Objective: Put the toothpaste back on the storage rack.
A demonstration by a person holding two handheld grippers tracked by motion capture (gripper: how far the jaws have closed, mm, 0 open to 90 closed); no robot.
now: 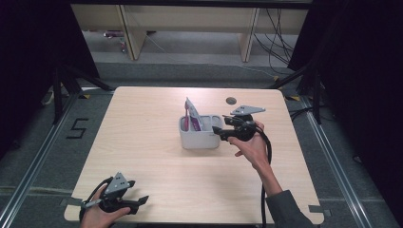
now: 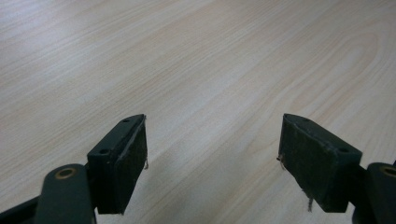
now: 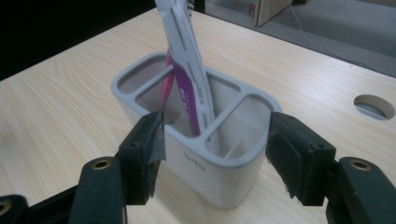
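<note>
Left gripper [image 1: 124,205]: fingers wide apart, empty, over bare table [image 2: 196,60] at near edge.

Right gripper [image 3: 215,154]: fingers spread wide, straddling near end of holder [image 3: 196,163] at table centre; nothing clamped.

Advice: centre fingers on end walls, close squarely, avoid leaning packet [image 3: 184,60].

Holder: grey matte plastic, rounded, compartmented. Packet: flat, white-pink, tilted in middle compartment. Table: pale wood grain.

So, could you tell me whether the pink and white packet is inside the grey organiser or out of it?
Inside. The packet stands tilted in the grey organiser, in its large middle compartment, its top sticking out above the rim.
</note>
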